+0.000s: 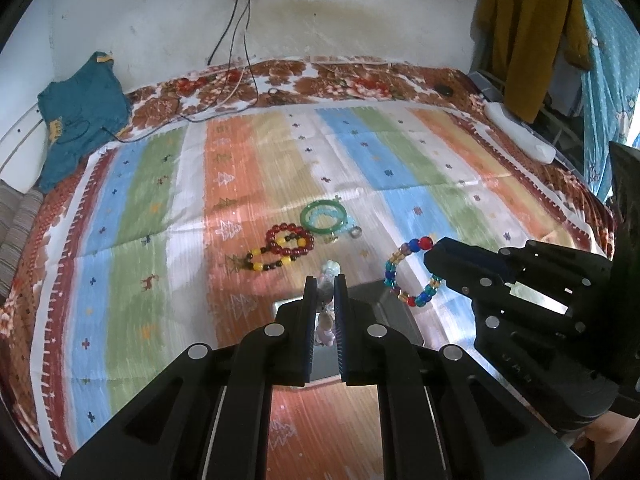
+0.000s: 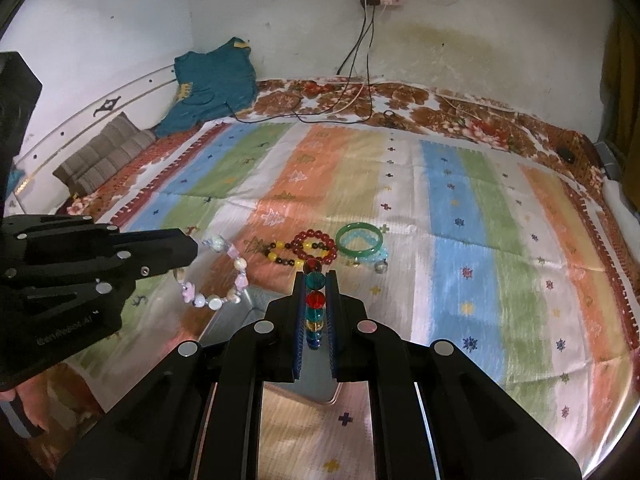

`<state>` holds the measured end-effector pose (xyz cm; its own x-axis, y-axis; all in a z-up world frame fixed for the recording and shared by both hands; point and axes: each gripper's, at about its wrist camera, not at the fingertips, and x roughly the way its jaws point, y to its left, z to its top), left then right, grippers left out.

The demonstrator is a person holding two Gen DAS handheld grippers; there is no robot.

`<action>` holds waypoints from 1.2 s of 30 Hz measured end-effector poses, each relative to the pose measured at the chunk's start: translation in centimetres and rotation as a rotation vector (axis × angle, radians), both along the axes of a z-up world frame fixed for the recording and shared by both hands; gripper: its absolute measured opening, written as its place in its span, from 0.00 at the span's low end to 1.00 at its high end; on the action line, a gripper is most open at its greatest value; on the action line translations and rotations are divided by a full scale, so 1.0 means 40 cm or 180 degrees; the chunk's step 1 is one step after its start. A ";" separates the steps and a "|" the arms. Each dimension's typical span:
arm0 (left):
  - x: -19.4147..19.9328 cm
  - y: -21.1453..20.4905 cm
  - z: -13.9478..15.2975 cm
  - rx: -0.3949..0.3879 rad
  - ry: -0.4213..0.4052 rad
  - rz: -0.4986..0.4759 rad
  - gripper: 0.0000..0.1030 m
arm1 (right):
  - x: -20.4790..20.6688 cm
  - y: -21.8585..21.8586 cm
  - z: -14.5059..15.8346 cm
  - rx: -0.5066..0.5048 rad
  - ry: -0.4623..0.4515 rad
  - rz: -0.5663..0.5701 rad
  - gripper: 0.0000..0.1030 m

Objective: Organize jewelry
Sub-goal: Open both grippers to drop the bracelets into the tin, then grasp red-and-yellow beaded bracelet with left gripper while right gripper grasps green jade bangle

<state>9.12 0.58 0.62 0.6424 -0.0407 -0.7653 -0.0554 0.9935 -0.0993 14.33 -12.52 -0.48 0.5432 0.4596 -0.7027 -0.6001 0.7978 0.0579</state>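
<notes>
Bracelets: two held (image 2: 218,276) (image 1: 412,270), four lying on striped cloth (image 1: 248,184).

The striped bedspread (image 2: 460,208) is seen as matt woven cloth. Glossy, translucent glass-like beads make up the multicoloured bracelet (image 1: 394,268); pearly, smooth beads form the pale bracelet (image 2: 216,276). The green bangle (image 2: 358,240) looks polished. The tray (image 1: 396,312) appears as dull grey metal.

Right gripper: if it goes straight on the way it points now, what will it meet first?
Probably the dark red bead bracelet on the striped bedcover, just past the right gripper, which is shut on a multicolour bead bracelet. Depth is unclear; it may meet the cover or the metal tray below first.
</notes>
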 end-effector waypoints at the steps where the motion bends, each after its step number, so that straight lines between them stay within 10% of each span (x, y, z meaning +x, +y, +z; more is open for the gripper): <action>1: 0.001 0.000 -0.005 -0.0008 0.0039 -0.0005 0.09 | 0.000 -0.002 -0.002 -0.0002 0.0023 -0.0006 0.10; 6: 0.003 0.009 -0.010 -0.0004 0.0086 0.0067 0.18 | 0.006 -0.011 -0.012 -0.0078 0.0077 -0.0132 0.35; 36: 0.155 0.117 -0.082 0.0161 0.0411 0.0464 0.59 | 0.204 -0.001 -0.077 -0.0372 0.0405 -0.0551 0.60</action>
<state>15.33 5.27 -2.66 0.5349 0.0864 -0.8405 -0.2082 0.9776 -0.0321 22.51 -12.58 -3.56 0.5104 0.2787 -0.8135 -0.4476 0.8939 0.0255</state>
